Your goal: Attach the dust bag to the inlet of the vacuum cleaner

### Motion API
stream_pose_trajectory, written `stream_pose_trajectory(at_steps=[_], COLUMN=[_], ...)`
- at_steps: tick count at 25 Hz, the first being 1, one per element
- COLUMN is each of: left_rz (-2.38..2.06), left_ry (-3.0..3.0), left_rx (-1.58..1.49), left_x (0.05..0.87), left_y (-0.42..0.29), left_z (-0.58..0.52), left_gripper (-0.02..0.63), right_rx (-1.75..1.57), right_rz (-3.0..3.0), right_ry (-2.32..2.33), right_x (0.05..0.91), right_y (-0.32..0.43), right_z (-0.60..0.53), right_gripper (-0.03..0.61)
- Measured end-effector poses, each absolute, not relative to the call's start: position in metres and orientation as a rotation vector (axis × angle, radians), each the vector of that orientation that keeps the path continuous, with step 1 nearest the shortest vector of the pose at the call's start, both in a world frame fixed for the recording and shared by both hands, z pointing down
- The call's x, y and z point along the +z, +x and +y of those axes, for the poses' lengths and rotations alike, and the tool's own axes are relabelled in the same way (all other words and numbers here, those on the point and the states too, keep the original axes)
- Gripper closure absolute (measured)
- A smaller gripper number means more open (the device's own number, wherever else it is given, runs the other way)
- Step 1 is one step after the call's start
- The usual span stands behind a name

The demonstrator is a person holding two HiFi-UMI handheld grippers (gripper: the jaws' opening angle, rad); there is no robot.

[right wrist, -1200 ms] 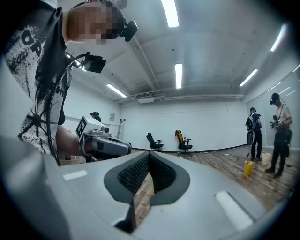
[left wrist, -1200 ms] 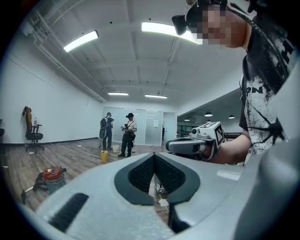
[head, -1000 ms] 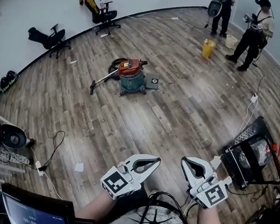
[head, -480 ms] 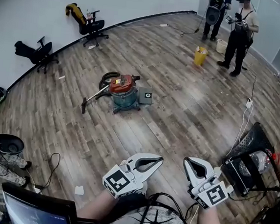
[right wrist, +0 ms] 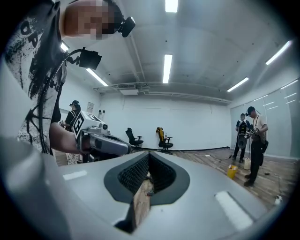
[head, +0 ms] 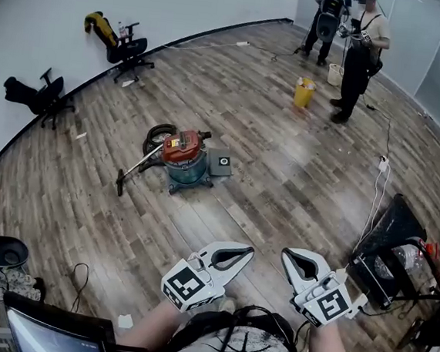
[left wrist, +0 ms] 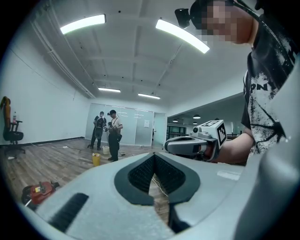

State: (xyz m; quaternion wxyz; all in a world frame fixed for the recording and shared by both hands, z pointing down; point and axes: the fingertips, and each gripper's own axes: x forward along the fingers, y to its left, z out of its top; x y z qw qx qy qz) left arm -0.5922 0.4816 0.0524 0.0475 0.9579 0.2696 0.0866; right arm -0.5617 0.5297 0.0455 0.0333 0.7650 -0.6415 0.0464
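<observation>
The person's patterned shirt fills the bottom edge of the head view. Held out level in front of it are the left gripper (head: 237, 256) and the right gripper (head: 298, 264), side by side and apart from each other. In each gripper's own view the ribbed pads meet at the tips, with only bare floor showing through the gap behind them. Both are closed and hold nothing.

A laptop screen (head: 42, 336) sits in the near left corner. A black frame stand (head: 398, 258) sits at the near right, and a white cable (head: 377, 194) trails away from it across the boards.

The vacuum cleaner (head: 185, 154) has a red top over a teal drum. It stands mid-floor, well apart from both grippers, with its wand (head: 131, 172) lying out to the left. A flat grey square piece (head: 223, 164) lies just beside it (whether that is the dust bag cannot be told).

By this showing the task has not begun. No bag is held, the inlet is untouched, and the approach, pick-up and fitting all remain.

Open wooden floor lies between the grippers and the vacuum cleaner, with nothing in the way. Farther off are a yellow bucket (head: 304, 93) and two people (head: 356, 45). Office chairs (head: 128, 46) stand along the curved white wall.
</observation>
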Motion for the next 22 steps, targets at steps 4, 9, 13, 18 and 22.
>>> stream_pose_trajectory(at_steps=[4, 9, 13, 18, 22], left_rz=[0.825, 0.835, 0.819, 0.775, 0.711], left_ry=[2.9, 2.882, 2.878, 2.898, 2.914], left_rx=[0.246, 0.288, 0.319, 0.338, 0.36], left_x=[0.052, 0.066, 0.074, 0.084, 0.087], left_y=[-0.583, -0.568, -0.547, -0.498, -0.448], left_z=[0.462, 0.455, 0.448, 0.438, 0.431], left_gripper=[0.612, 0.612, 0.612, 0.612, 0.612], right_rx=[0.17, 0.183, 0.189, 0.144, 0.205], right_rz=[-1.963, -1.961, -1.983, -2.038, -2.067], right_ry=[2.337, 2.334, 2.333, 2.321, 2.295], right_x=[0.049, 0.056, 0.063, 0.072, 0.08], right_y=[-0.555, -0.538, -0.517, -0.464, -0.41], right_z=[0.51, 0.498, 0.491, 0.479, 0.476], right_gripper=[0.571, 0.571, 0.571, 0.571, 0.571])
